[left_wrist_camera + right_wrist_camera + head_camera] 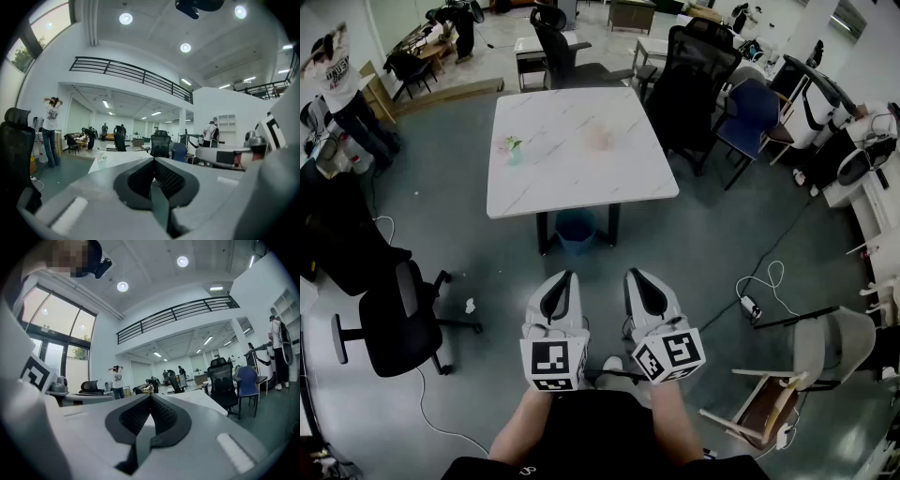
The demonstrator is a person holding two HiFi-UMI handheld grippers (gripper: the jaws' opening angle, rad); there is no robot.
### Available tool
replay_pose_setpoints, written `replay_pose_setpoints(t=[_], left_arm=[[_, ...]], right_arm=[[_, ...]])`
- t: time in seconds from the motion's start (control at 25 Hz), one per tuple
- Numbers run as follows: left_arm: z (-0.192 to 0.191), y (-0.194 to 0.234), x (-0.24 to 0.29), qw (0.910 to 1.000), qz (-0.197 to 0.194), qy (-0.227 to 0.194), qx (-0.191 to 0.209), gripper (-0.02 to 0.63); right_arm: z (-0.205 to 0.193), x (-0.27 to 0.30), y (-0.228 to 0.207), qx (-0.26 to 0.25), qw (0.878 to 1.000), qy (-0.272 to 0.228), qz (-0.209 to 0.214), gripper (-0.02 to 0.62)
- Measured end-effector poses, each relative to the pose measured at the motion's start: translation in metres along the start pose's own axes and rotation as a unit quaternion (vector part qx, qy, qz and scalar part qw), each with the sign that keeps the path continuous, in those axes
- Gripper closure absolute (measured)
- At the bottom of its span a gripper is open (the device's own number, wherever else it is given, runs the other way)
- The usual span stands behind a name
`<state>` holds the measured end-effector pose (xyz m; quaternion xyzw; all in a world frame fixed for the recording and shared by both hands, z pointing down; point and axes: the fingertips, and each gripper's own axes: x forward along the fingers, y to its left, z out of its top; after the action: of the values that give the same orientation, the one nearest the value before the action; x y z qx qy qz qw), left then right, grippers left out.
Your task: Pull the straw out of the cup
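Observation:
A small clear cup (514,150) with a straw stands near the left edge of the white marble table (581,173), far ahead of me. It shows small in the left gripper view as the cup (101,161) on the table (124,157). A faint pinkish object (600,136) sits near the table's middle. My left gripper (564,277) and right gripper (636,276) are side by side over the floor, well short of the table. Both are shut with nothing between them, as seen at the left gripper (153,160) and right gripper (150,396).
A blue bin (577,230) stands under the table. Black office chairs (698,70) crowd the table's far and right sides, and another chair (394,319) is at my left. A tipped wooden chair (769,408) and cables (769,281) lie to the right. A person (342,89) stands far left.

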<state>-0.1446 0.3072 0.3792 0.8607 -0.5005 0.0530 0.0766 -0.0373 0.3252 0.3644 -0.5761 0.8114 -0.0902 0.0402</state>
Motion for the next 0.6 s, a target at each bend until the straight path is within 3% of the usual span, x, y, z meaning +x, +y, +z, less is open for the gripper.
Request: replay_pose_setpoints(t=[0.6], left_arm=[[-0.003,0.040,0.020,0.9999,0.011,0.000,-0.008,0.604]], right_arm=[[-0.002,0.038,0.003,0.004,1.000,-0.008,-0.008,0.594]])
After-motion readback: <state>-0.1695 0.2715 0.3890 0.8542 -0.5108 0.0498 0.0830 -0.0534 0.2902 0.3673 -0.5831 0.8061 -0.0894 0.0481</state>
